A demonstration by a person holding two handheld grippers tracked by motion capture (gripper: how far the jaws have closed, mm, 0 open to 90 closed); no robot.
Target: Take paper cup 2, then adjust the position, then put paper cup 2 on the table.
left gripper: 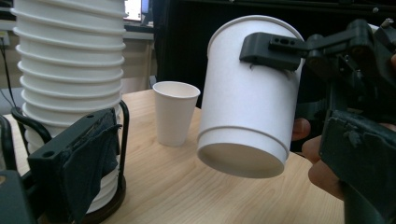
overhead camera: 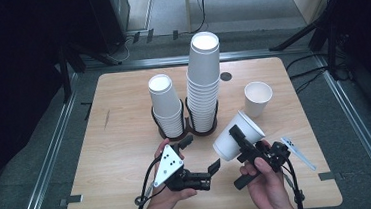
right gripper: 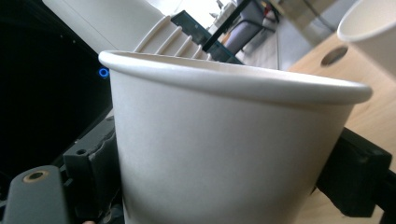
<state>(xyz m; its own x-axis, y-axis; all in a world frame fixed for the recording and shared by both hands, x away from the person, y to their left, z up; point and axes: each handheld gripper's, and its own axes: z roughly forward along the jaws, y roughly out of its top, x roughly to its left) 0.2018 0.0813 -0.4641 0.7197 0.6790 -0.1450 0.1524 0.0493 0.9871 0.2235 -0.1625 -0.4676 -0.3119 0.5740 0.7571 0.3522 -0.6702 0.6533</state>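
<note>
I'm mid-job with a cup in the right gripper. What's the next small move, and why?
Probably carry the held cup toward the table beside the lone cup and set it upright. The right gripper clamps it tilted, off the table; the left gripper is open and empty.

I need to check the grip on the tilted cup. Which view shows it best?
The left gripper view: the tilted cup shows whole, the right claw clamped across its rim. The high view shows it smaller; the right gripper view gives a close-up of its rim and wall between the jaws.
</note>
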